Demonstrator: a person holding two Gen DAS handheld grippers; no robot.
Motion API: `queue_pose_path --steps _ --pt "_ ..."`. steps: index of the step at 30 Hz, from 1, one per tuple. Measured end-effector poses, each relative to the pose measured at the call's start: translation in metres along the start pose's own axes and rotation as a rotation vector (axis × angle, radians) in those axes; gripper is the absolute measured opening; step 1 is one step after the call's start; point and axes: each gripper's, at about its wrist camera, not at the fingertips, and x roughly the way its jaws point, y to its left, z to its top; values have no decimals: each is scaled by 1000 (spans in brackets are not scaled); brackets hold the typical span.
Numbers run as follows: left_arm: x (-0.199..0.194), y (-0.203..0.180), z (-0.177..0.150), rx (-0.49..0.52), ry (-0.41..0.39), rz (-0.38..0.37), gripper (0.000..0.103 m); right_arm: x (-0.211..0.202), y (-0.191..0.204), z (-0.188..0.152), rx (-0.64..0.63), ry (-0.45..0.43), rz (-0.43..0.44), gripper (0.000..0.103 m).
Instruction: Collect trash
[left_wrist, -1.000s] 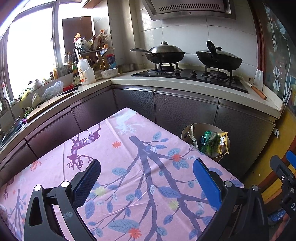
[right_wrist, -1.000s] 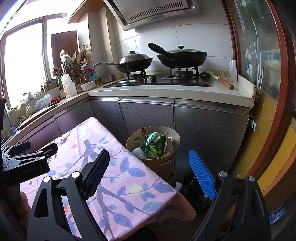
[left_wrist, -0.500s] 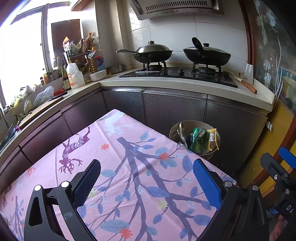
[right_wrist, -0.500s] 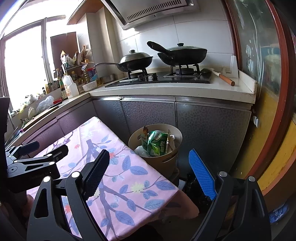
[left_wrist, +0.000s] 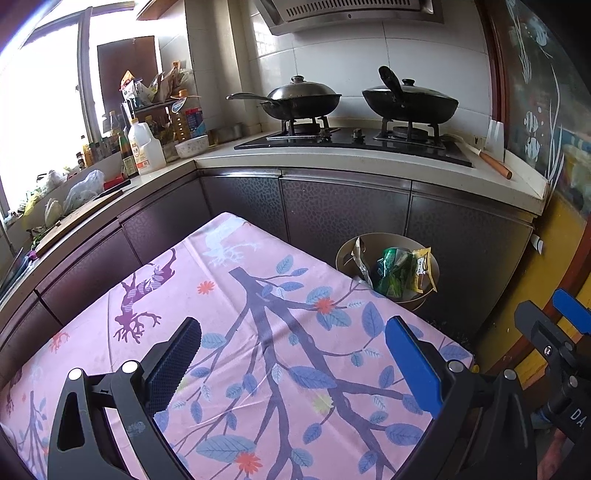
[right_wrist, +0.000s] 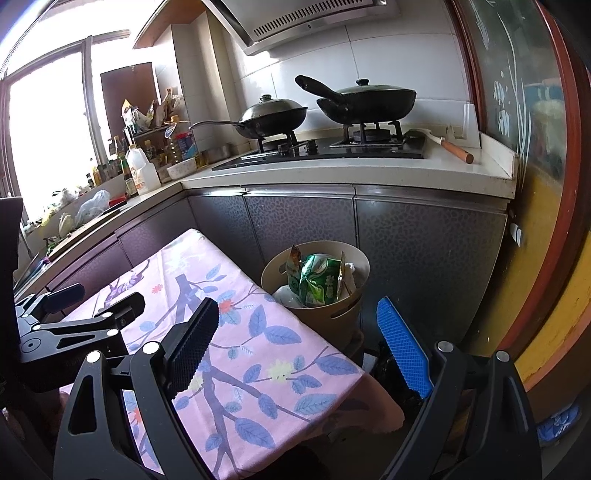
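Note:
A beige trash bin (left_wrist: 347, 251) stands on the floor past the table's far right corner, holding a green snack bag (left_wrist: 393, 271) and other wrappers; it also shows in the right wrist view (right_wrist: 360, 258) with the green bag (right_wrist: 319, 282). My left gripper (left_wrist: 293, 345) is open and empty above the pink floral tablecloth (left_wrist: 240, 295). My right gripper (right_wrist: 299, 332) is open and empty over the table's right corner (right_wrist: 258, 354), short of the bin. I see no trash on the cloth.
Dark kitchen cabinets (left_wrist: 332, 210) wrap behind the table under a counter with a stove and two lidded woks (left_wrist: 303, 101). Bottles and bags crowd the counter at left (left_wrist: 144, 147). A glass door with a red frame (right_wrist: 546, 147) stands at right.
Both grippers have drawn back and up a little; the bin and counter sit slightly farther off in view. Both stay open and empty.

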Motion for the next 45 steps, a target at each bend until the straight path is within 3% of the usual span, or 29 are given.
queue_pose_path --steps 40,45 --pt "8 -19 -10 89 13 35 99 1 -3 -8 25 1 1 86" --pt "5 -22 -11 110 -22 33 99 1 -4 -7 25 0 0 86"
